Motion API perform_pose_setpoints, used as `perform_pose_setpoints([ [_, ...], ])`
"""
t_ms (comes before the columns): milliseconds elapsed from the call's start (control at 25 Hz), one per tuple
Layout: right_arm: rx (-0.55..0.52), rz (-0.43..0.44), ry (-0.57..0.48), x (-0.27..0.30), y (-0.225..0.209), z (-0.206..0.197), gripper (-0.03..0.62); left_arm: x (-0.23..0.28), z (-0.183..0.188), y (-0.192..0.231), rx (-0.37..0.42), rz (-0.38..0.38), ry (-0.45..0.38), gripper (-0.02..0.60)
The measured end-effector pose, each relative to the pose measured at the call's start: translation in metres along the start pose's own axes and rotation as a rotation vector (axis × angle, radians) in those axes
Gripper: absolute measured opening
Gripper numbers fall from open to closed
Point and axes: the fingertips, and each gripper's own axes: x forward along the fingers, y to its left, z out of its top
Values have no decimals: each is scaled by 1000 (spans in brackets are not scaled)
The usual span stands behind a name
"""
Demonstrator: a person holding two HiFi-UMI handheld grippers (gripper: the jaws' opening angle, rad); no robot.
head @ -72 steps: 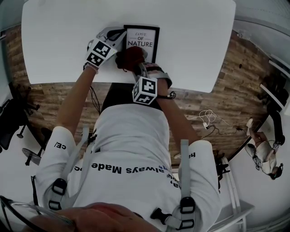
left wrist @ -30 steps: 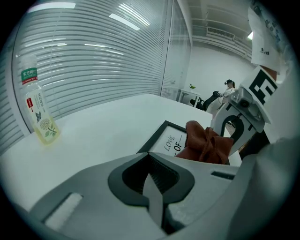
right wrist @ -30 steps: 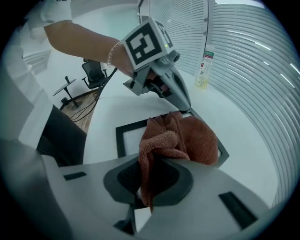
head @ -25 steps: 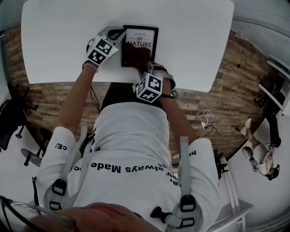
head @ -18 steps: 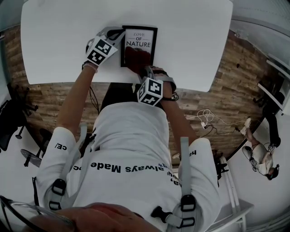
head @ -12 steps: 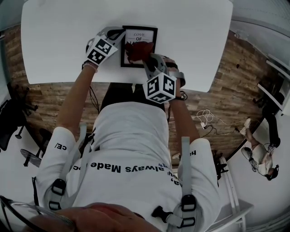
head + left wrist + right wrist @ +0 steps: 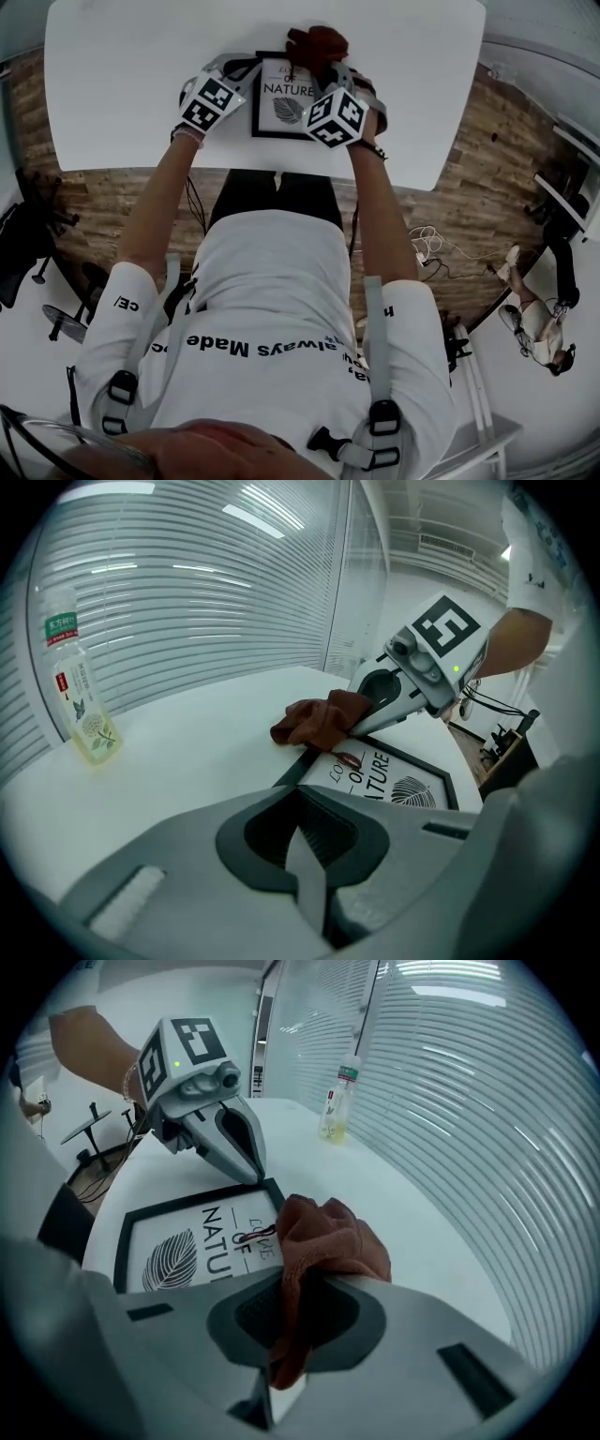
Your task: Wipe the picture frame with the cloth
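A black picture frame (image 7: 281, 111) lies flat on the white table (image 7: 141, 84), straight ahead of the person at 12 o'clock. Its print shows a leaf and the words "LOVE OF NATURE".

The right gripper (image 7: 281, 1335) reaches over the frame from its 5 o'clock side. Its jaws are clamped on a rust-brown cloth (image 7: 317, 42), with a strip of fabric caught in the gap and the rest bunched up beyond the tips. The bunch sits at the frame's 12 o'clock edge, towards the 1 o'clock corner. It covers the end of the top word and spills past the border onto the table.

The left gripper (image 7: 305, 855) comes in from the frame's 9 o'clock side. Its jaws are pressed together with nothing between them. In the right gripper view its tip meets the frame at the 11 o'clock corner and seems to rest on the border there, though real contact is hard to confirm from that angle. The two grippers are close together, with the cloth just beyond the left one's tip.

A clear plastic bottle (image 7: 82, 705) of pale yellow liquid with a green label stands upright on the table. It is well apart from the frame, at 9 o'clock in the left gripper view. Window blinds (image 7: 487, 1101) run behind it.
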Motion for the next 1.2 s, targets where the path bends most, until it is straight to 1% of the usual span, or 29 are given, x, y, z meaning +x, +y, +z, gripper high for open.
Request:
perform_pose_setpoints([
  [240, 16, 9, -11, -3, 4, 1, 15, -2, 0, 1, -10, 3, -9, 2],
  [360, 21, 25, -11, -7, 14, -4, 15, -1, 0, 0, -10, 3, -6, 2],
  [720, 20, 116, -22, -34, 79, -28, 15, -1, 0, -1, -10, 10, -6, 2],
  [1000, -3, 189, -1, -57, 139, -51, 15, -2, 0, 0, -13, 14, -5, 2],
  [1200, 2, 212, 13, -64, 157, -60, 15, -1, -1, 1, -12, 15, -2, 2],
])
